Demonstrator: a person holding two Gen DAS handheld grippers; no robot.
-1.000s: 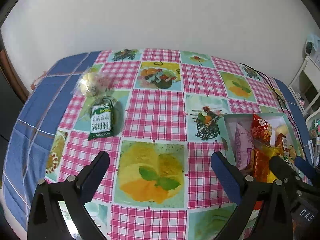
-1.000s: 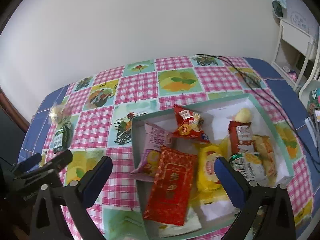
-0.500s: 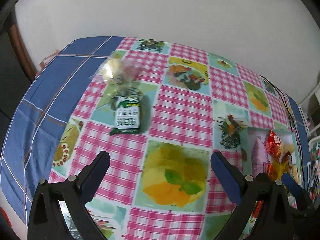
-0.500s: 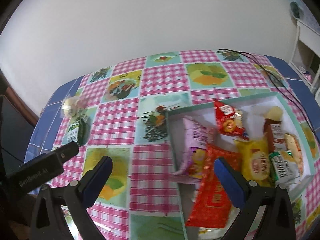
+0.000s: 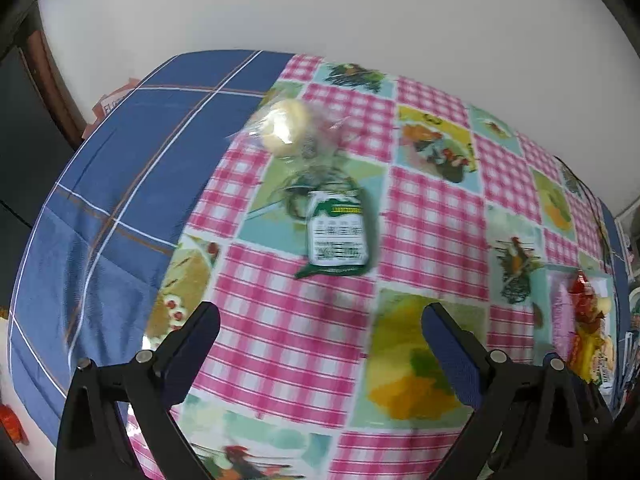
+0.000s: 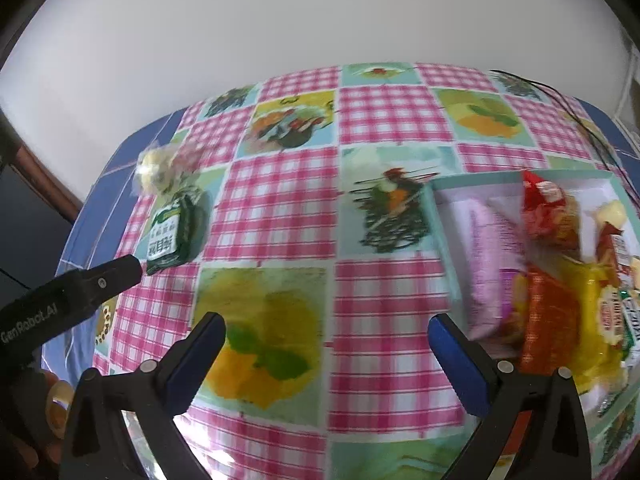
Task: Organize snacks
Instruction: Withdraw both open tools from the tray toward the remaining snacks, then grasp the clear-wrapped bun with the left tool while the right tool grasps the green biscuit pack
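The left claw (image 5: 320, 320) is spread wide and empty, lined up on the green snack packet (image 5: 338, 232) lying flat on the tabletop (image 5: 288, 340) just beside a clear-wrapped pastry (image 5: 286, 126) — likely the next pickup. The right claw (image 6: 326, 344) — also wide, holding nothing — hangs near the box (image 6: 440, 220), where the other snacks sit.

Left gripper (image 5: 320, 316): fingers (image 5: 192, 344) spread wide, nothing between them, held above the surface. Right gripper (image 6: 326, 326): fingers (image 6: 460, 360) likewise wide apart and empty, above the surface. In the right wrist view the left gripper's finger shows at the left edge.
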